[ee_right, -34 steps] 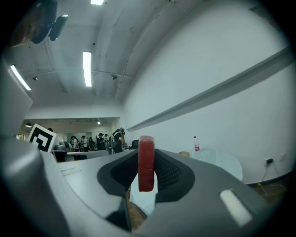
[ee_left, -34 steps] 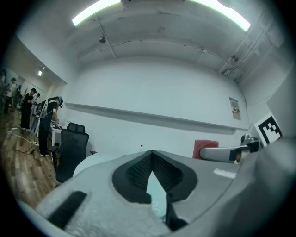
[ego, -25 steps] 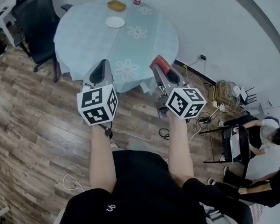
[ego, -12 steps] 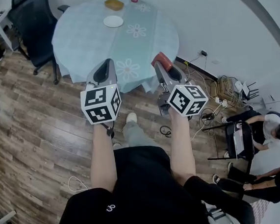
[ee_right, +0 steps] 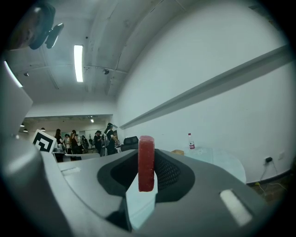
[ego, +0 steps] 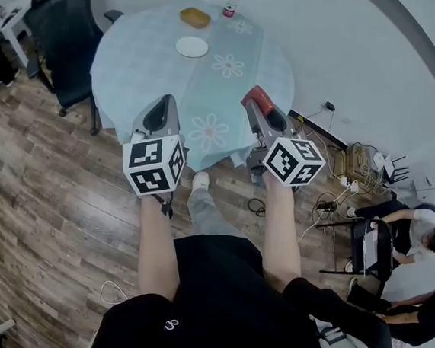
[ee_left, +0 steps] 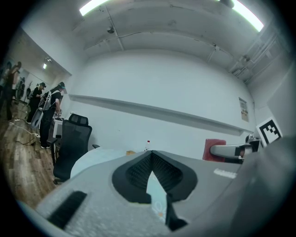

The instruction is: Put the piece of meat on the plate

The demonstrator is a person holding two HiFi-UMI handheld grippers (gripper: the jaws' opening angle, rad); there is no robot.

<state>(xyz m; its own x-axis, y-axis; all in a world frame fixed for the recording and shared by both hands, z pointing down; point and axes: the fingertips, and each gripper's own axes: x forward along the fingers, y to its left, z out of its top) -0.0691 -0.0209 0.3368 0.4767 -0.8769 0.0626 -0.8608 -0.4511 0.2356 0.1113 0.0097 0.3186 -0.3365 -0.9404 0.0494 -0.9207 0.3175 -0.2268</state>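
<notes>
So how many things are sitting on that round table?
3: a white plate near the middle, a tan tray beyond it, and a bottle right of the tray by the far edge. The near edge is partly hidden.

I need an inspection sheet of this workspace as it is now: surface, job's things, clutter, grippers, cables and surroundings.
Surface: round table under a pale flowered cloth, ahead of the person.
Job's things: red meat in the right gripper; white plate on the table's far side, seemingly empty.
Clutter: tan dish and red-capped bottle beyond the plate.
Grippers: left gripper shut, nothing in it; right gripper shut on the meat; both short of the plate.
Cables: tangle of cables on the floor right of the table.
Surroundings: wood floor; black chair left of the table; two seated people at lower right.
</notes>
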